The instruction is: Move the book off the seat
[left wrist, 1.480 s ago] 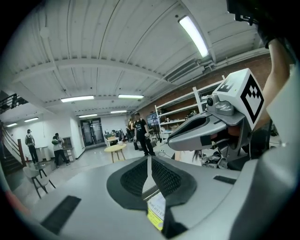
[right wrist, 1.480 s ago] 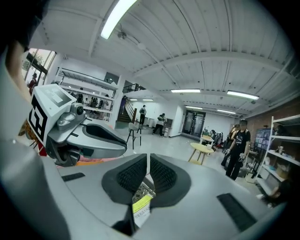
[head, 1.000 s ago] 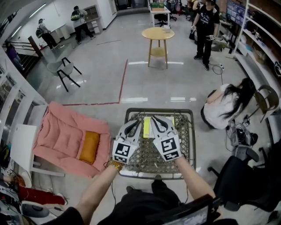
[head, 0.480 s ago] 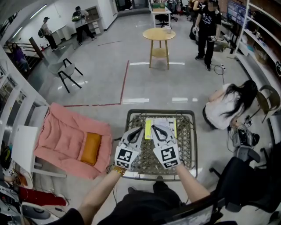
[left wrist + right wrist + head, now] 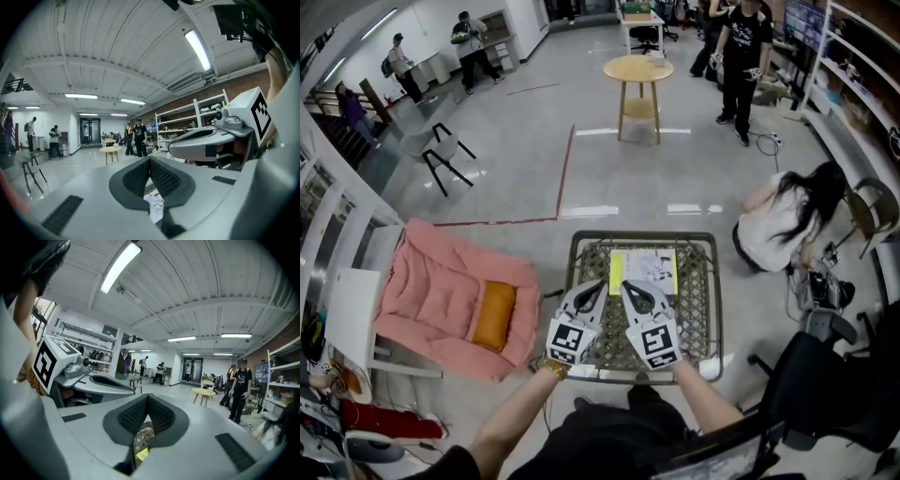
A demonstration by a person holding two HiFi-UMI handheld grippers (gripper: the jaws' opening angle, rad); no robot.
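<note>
The book, white-covered with a yellow strip along its left edge, lies flat on the far half of the woven seat. My left gripper and right gripper hover side by side over the seat's near half, tips just short of the book's near edge. Both are shut with nothing between the pads. In the left gripper view the closed left gripper hides all but a sliver of printed page. Under the closed right gripper, the right gripper view shows wicker and a bit of yellow.
A pink cushioned chair with an orange pillow stands left of the seat. A person crouches at the right, beside a black office chair. A round wooden table and a standing person are farther off.
Both grippers have drawn back toward me, off the book's near edge. The book's cover now shows almost whole. The jaw tips have come together.
</note>
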